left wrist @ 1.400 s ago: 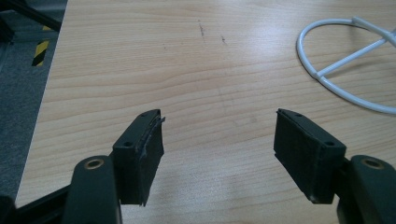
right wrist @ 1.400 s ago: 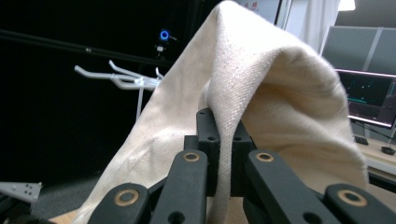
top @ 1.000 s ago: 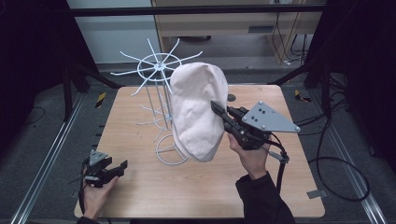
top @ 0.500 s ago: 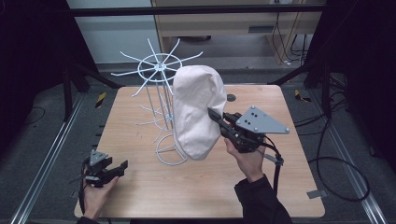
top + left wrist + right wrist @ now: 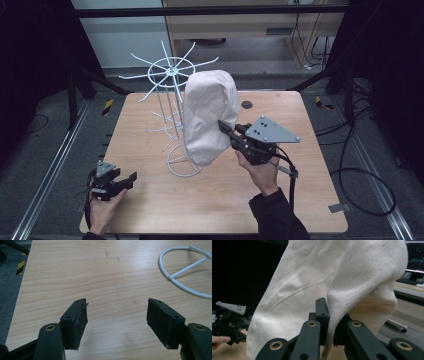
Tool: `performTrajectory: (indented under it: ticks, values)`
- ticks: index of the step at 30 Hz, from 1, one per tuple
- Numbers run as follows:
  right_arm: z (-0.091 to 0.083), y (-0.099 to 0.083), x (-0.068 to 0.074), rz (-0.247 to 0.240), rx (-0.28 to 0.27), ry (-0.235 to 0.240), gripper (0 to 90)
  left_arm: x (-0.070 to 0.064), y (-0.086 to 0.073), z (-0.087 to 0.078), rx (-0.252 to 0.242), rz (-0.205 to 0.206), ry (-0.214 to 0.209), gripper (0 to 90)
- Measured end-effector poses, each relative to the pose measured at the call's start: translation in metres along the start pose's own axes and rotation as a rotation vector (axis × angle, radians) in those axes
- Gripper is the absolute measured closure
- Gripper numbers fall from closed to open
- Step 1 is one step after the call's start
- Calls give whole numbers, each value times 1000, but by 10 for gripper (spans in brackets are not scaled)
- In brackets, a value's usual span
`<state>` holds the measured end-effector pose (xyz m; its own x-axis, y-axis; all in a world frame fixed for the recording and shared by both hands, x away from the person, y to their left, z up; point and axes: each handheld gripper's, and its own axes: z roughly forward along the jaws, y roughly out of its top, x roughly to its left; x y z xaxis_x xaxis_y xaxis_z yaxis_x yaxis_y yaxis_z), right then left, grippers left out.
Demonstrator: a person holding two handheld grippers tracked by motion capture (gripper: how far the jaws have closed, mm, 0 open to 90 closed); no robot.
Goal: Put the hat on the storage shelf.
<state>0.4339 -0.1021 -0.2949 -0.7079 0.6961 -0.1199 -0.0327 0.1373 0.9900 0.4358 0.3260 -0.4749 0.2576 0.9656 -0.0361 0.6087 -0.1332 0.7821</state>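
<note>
The right gripper [image 5: 226, 129] has its jaws pressed together on a fold of the cream cloth bag [image 5: 209, 117], pinching its lower edge on the side away from the white wire rack [image 5: 170, 75]. The bag hangs draped over the rack, covering its right side. The left gripper [image 5: 126, 179], well apart from the rack near the wooden table's [image 5: 300, 200] front left corner, has its jaws spread wide over bare wood, holding nothing.
</note>
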Motion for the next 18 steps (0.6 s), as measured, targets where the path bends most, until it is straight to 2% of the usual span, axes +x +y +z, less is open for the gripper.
performTrajectory:
  ticks: [7,8,9,10,13,14,15,16,18]
  values:
    - [2,-3,2,0,13,-10,750,0,0,0,2,2,-2,324]
    - [1,-3,2,5,15,-11,687,0,0,0,0,3,-3,324]
    - [1,-3,2,5,15,-11,687,0,0,0,0,3,-3,324]
    - [0,-4,3,8,16,-16,637,0,0,0,-2,2,-3,324]
    - [-6,-5,4,1,7,-43,524,0,0,0,-4,0,-2,324]
    - [-10,-6,3,7,2,-59,459,0,0,0,-2,0,-1,323]
    - [-10,-6,3,7,2,-59,459,0,0,0,-2,0,-1,324]
    - [-14,-9,2,29,5,-65,401,0,0,0,0,3,-2,323]
    - [-16,-11,1,38,6,-64,379,0,0,0,-1,4,-2,323]
